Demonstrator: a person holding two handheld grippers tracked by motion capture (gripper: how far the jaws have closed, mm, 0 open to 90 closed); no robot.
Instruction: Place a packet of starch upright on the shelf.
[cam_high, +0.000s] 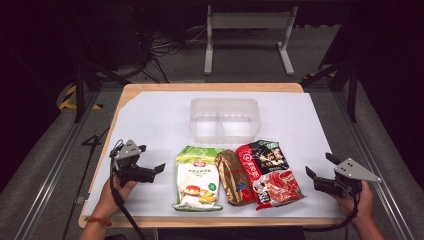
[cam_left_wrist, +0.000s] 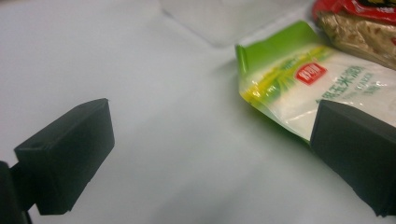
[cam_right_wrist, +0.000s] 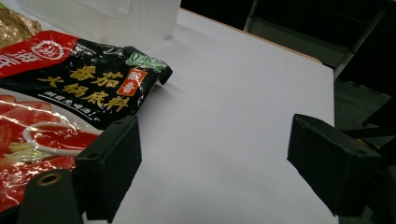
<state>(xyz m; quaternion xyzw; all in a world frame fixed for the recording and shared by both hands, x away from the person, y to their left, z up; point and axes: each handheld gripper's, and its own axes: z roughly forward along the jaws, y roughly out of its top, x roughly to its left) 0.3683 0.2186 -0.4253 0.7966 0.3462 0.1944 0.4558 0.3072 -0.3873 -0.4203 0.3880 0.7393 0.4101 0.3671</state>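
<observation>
The table, a light wood top under a smooth white sheet, carries everything. At twelve o'clock from the packets sits a clear plastic tub, thin-walled, rounded at the corners and split into two compartments, both bare. Below it three soft pouches lie flat in a row, edges overlapping. The green-and-white starch bag is at nine o'clock in the row, glossy film, pillow-shaped. The red-and-black hotpot base packet lies at three o'clock, crinkled and shiny. Between them is the narrow brown-gold packet, with its right edge under the red one.

The left gripper rests at nine o'clock of the starch bag, jaws spread and empty, one tip just beside the bag's edge in the left gripper view. The right gripper sits at three o'clock of the hotpot packet, jaws wide apart, nothing between them.

Likely trouble: slick film gives the hard black pads little purchase, so a pouch may slide out. Limp, shifting contents could sag and snag on the tub's divider. Pulling one overlapped packet may drag its neighbour along.
</observation>
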